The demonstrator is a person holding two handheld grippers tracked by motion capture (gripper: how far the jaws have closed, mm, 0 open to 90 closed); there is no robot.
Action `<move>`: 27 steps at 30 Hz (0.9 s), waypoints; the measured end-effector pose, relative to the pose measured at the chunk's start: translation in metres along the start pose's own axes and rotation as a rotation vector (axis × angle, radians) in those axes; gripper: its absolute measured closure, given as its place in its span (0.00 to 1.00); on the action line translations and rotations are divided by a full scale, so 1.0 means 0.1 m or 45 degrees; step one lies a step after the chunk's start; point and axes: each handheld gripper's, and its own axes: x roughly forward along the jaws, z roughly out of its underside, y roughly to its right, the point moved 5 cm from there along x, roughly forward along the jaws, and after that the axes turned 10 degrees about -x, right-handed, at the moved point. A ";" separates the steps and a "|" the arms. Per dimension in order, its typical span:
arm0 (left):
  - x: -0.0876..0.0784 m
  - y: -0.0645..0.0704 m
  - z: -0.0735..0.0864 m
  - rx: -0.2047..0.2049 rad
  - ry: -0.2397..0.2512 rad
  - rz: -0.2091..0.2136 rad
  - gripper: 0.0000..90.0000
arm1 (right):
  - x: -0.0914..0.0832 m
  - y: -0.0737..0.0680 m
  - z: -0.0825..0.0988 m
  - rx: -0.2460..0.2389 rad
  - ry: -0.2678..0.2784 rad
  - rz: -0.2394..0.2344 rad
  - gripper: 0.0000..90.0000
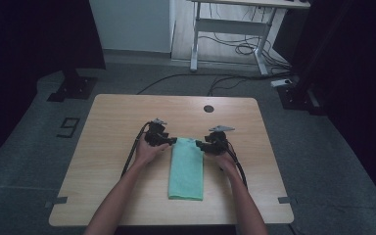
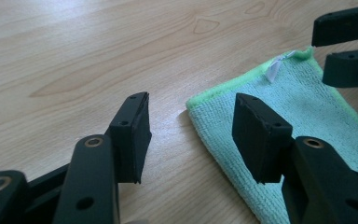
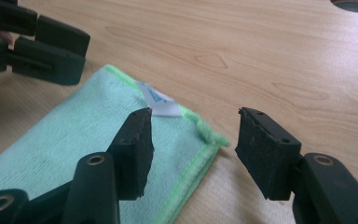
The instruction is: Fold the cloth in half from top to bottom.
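Observation:
A folded mint-green cloth lies lengthwise in the middle of the wooden table, with a white tag at its far edge. My left gripper sits at the cloth's far left corner. In the left gripper view the jaws stand open, one on bare wood and one over the cloth. My right gripper is at the far right corner. Its jaws are open, with the cloth corner low between them and no pad pressing on it. Both point toward each other.
A round cable hole sits near the table's far edge. Beyond the table stand a white desk frame, loose cables on the floor and two dark stand bases. Bare wood lies on both sides of the cloth.

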 end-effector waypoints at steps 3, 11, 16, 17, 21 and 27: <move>0.03 -0.01 0.01 -0.002 -0.010 -0.011 0.52 | 0.03 0.01 0.00 0.004 -0.015 0.004 0.51; 0.07 -0.01 0.03 -0.013 -0.015 -0.005 0.53 | 0.09 0.06 0.02 0.026 -0.030 0.003 0.52; 0.11 -0.01 0.04 -0.017 -0.023 -0.007 0.54 | 0.16 0.05 0.02 0.005 -0.067 0.016 0.52; 0.12 -0.02 0.04 -0.018 -0.018 -0.005 0.54 | 0.17 0.05 0.02 -0.004 -0.076 0.017 0.53; 0.12 -0.02 0.04 -0.021 -0.017 0.001 0.55 | 0.21 0.05 0.01 -0.010 -0.090 0.026 0.54; 0.12 -0.01 0.04 -0.014 -0.017 0.003 0.56 | 0.21 0.05 0.02 -0.015 -0.099 0.036 0.55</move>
